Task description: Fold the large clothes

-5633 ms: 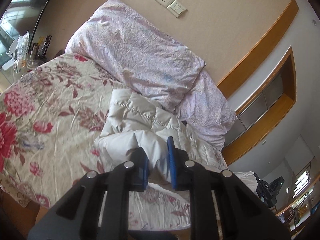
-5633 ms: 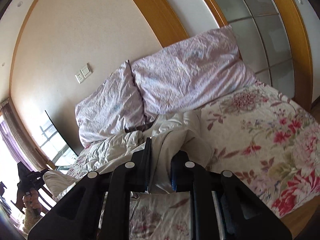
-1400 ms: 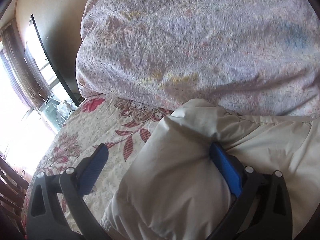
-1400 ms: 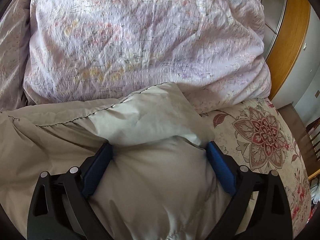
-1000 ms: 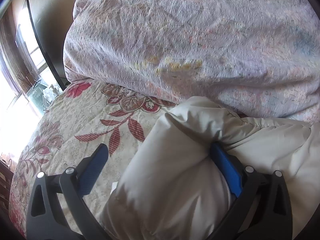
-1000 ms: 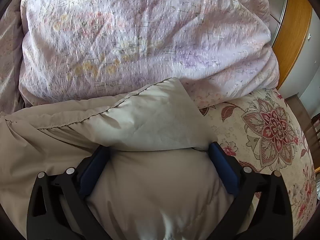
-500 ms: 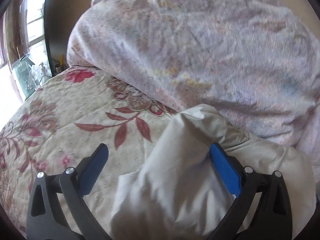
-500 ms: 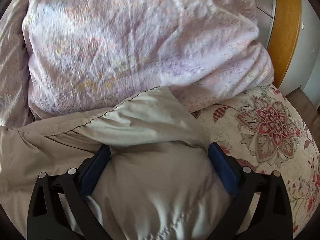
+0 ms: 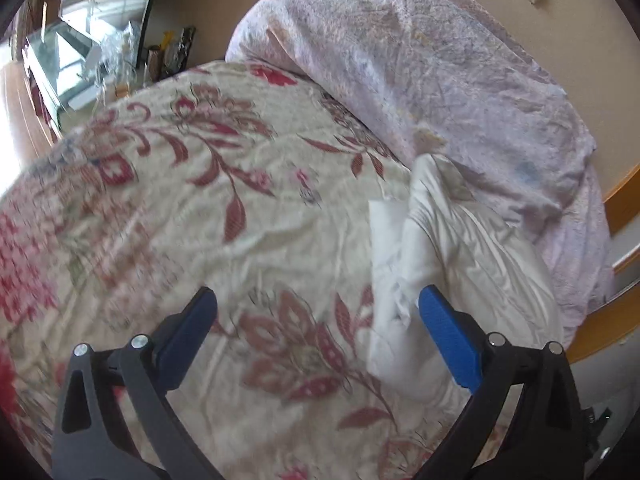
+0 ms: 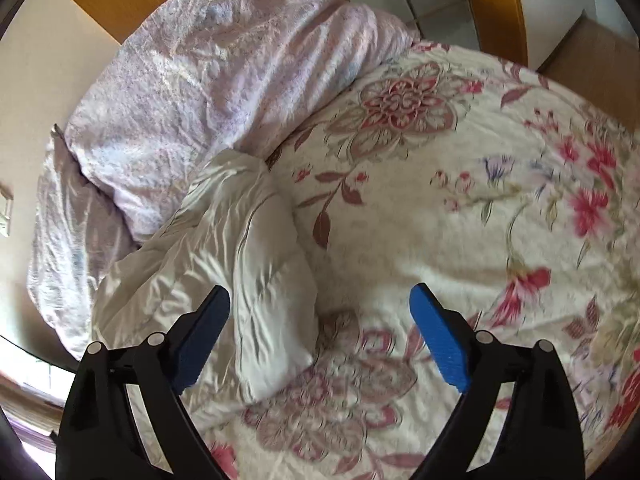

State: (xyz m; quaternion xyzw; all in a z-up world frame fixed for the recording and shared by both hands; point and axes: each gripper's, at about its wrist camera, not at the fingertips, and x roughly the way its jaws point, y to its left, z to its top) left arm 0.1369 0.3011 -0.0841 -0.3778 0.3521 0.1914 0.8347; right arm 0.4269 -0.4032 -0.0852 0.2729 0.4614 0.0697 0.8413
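Observation:
A white padded jacket (image 9: 452, 256) lies folded on the floral bedspread (image 9: 200, 208), its far end against the lilac pillows. In the right wrist view the jacket (image 10: 224, 264) sits at the left. My left gripper (image 9: 316, 328) is open and empty above the bedspread, its right pad beside the jacket's left edge. My right gripper (image 10: 320, 328) is open and empty, its left pad over the jacket's right edge, raised above it.
Two lilac pillows (image 9: 432, 76) lean on the wall at the bed's head; they also show in the right wrist view (image 10: 208, 64). A side table with clutter (image 9: 120, 64) stands at the far left. A wooden frame (image 10: 492, 4) borders the right.
Both grippers let go of the jacket, opened wide, and pulled back and up from it. The jacket now lies by the pillows, and the views are blurred by motion.

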